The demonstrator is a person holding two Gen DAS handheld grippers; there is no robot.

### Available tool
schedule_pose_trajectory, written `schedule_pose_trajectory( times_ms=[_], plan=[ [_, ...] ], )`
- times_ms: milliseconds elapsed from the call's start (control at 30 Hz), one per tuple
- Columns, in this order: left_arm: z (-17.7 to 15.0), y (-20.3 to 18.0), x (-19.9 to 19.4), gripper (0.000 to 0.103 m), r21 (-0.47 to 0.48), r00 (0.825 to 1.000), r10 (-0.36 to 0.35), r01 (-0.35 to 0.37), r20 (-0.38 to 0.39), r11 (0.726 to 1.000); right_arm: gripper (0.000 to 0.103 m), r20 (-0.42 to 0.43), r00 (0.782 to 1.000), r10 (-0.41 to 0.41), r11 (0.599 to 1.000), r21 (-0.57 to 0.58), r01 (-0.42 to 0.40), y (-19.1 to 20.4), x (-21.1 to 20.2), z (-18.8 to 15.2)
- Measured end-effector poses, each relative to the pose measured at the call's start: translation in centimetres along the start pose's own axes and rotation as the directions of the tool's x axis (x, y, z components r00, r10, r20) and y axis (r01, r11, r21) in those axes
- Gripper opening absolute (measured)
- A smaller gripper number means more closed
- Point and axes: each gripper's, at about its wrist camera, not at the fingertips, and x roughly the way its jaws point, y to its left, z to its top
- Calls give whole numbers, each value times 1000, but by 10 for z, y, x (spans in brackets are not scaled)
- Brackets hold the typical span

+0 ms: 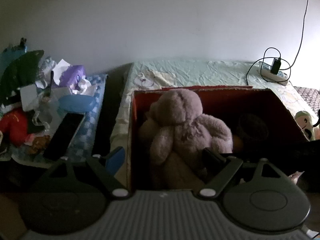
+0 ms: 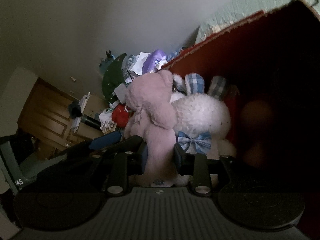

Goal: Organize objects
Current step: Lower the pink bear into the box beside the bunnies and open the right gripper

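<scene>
So the right gripper [image 2: 160, 156] is clamped on a limb of the pink plush bear [image 2: 152, 108], and the bear looks to be hanging inside the red-lined cardboard box [image 1: 220, 89] sitting on the bed [image 1: 190, 70]. From the right wrist view it's pressed up against a white bunny plush [image 2: 202, 112] with checked blue ears and a bow, which already sits in the box. There's also something dark and roundish on the box's right side, too murky to name.

The left gripper [image 1: 160, 156] has its fingers spread wide with nothing between them, hovering at the box's near-left corner, one finger outside the wall and one over the bear.

Progress-wise: probably partway. A couple of soft toys are in the box and the bear only needs releasing. Left of the box there's a messy pile [image 1: 50, 92] waiting: a red item, purple thing, papers, a dark phone [image 1: 64, 136]. Another plush [image 1: 305, 123] peeks out at the box's right.
</scene>
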Motion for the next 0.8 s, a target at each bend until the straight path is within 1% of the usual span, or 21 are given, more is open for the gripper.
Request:
schedule_pose_trajectory(
  times_ms=[100, 133, 200, 233, 367, 567, 800],
  plan=[
    [2, -4, -4, 86, 6, 1000, 15, -15, 9, 1000, 34, 17, 1000, -14, 1000, -25, 15, 3, -6, -1],
    [2, -4, -5, 86, 5, 1000, 18, -18, 9, 1000, 36, 22, 1000, -22, 999, -30, 22, 4, -8, -1],
    [3, -5, -5, 86, -2, 1000, 30, -30, -2, 1000, 40, 31, 999, -37, 999, -38, 39, 3, -11, -3],
    [3, -6, -4, 86, -6, 999, 38, -38, -11, 999, 41, 40, 998, -45, 998, -40, 46, 3, -13, -3],
    [2, -12, -4, 86, -14, 997, 69, -70, -29, 997, 42, 58, 997, -54, 998, -41, 57, 0, -20, -6],
    [2, -23, -15, 87, -23, 994, 102, -103, -25, 994, 42, 82, 995, -57, 997, -45, 60, -3, -36, -9],
    [9, -45, -27, 88, -24, 993, 114, -114, -14, 993, 42, 118, 991, -59, 996, -64, 67, -3, -61, -14]
  ],
)
